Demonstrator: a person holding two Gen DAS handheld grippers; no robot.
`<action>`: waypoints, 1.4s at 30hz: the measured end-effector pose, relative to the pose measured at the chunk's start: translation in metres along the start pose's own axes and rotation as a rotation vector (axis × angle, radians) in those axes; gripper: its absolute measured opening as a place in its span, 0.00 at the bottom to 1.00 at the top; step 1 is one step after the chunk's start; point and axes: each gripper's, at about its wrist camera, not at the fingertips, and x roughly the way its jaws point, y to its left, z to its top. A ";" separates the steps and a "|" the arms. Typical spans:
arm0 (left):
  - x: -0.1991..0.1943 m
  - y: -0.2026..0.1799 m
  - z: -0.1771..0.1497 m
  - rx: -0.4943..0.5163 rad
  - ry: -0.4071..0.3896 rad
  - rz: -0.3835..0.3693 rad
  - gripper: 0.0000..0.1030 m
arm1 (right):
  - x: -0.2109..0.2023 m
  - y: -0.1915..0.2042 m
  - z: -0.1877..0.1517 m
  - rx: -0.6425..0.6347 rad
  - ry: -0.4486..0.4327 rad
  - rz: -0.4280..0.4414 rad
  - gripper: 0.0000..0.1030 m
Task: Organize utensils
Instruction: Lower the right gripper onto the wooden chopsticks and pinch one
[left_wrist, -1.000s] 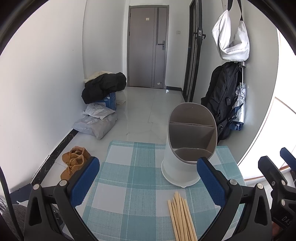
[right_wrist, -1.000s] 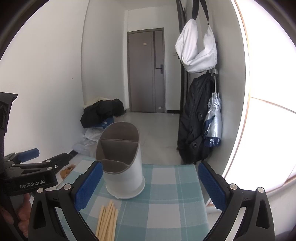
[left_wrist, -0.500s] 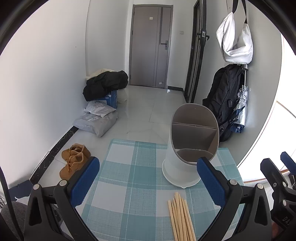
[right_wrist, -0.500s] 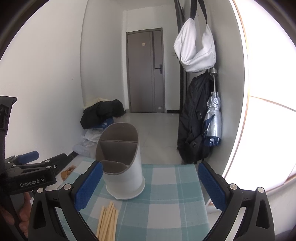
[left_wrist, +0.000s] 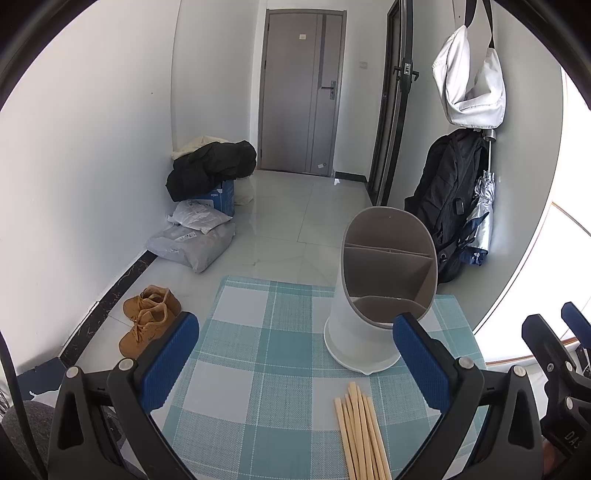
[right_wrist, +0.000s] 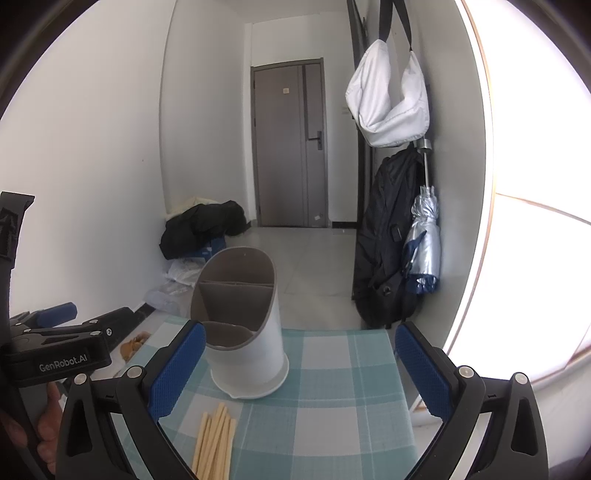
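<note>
A white utensil holder (left_wrist: 364, 328) (right_wrist: 245, 350) with a grey divided insert stands empty on the teal checked tablecloth (left_wrist: 266, 354) (right_wrist: 332, 417). Several wooden chopsticks (left_wrist: 360, 432) (right_wrist: 214, 439) lie bundled on the cloth just in front of it. My left gripper (left_wrist: 295, 358) is open above the near part of the table, nothing between its blue pads. My right gripper (right_wrist: 299, 365) is open too, hovering right of the holder. Each gripper shows at the edge of the other's view: the right gripper (left_wrist: 554, 354), the left gripper (right_wrist: 55, 332).
The small table ends just behind the holder. Beyond lie a tiled floor, brown shoes (left_wrist: 147, 321), grey parcels (left_wrist: 192, 243) and dark clothes (left_wrist: 210, 166) by the left wall. A black backpack (right_wrist: 388, 240), folded umbrella (right_wrist: 424, 240) and white bag (right_wrist: 388, 99) hang on the right.
The left wrist view has tilted slightly upward, so the holder and chopsticks sit a little lower in it. The right gripper has barely moved. Both stayed open.
</note>
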 end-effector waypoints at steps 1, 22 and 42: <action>0.000 0.000 0.000 0.001 0.000 0.000 0.99 | 0.000 0.000 0.000 0.000 0.000 0.000 1.00; 0.025 0.022 -0.004 -0.050 0.130 0.027 0.99 | 0.037 0.022 -0.021 -0.059 0.209 0.091 0.97; 0.073 0.072 -0.016 -0.144 0.335 0.104 0.99 | 0.129 0.059 -0.104 -0.174 0.677 0.136 0.67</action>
